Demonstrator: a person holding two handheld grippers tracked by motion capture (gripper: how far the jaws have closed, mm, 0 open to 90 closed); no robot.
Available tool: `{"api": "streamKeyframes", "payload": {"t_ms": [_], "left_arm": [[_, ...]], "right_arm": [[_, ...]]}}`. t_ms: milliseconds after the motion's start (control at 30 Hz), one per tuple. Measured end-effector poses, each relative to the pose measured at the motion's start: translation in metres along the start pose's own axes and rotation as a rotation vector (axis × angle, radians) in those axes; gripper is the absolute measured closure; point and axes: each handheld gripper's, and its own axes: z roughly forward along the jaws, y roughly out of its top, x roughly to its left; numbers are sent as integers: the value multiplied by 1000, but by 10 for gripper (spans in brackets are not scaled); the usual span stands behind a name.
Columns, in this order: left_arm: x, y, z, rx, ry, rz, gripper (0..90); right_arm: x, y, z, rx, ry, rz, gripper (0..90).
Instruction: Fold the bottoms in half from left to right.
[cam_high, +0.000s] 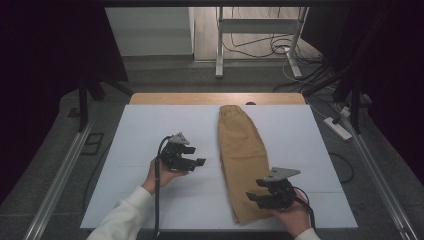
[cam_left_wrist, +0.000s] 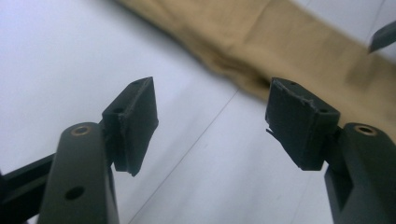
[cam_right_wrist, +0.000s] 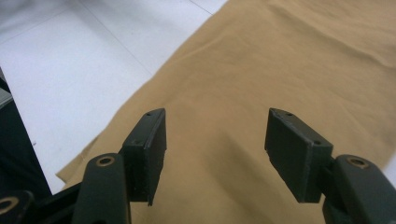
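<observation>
A folded mustard-yellow garment (cam_high: 242, 150) lies lengthwise on the white board (cam_high: 145, 125), its waistband at the far end. My left gripper (cam_high: 199, 163) hovers to its left over bare board, jaws open toward the cloth and empty. In the left gripper view the open jaws (cam_left_wrist: 211, 95) frame white board, with the garment (cam_left_wrist: 289, 42) just beyond. My right gripper (cam_high: 253, 198) sits over the garment's near end, open, pointing left. In the right gripper view its jaws (cam_right_wrist: 217, 119) stand apart above the garment (cam_right_wrist: 280, 60), nothing pinched between them.
The board rests on a wooden table (cam_high: 200, 98). A power strip (cam_high: 339, 128) and cables lie on the floor at the right. Metal rails (cam_high: 65, 170) run along both sides, and a table frame (cam_high: 220, 45) stands at the back.
</observation>
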Motion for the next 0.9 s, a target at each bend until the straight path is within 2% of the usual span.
{"api": "streamKeyframes", "payload": {"t_ms": [133,333,633,900], "left_arm": [[2,-2,-4,-21,-3,-22,333],[1,-2,-5,-21,-6,-19,331],[2,-3,-6,-21,0,-17,331],[4,-4,-5,-17,1,-25,328]], "right_arm": [[7,7,7,6,3,-30,386],[17,20,21,14,-2,-74,378],[15,39,49,50,-19,-70,348],[14,51,73,89,-41,-84,319]]}}
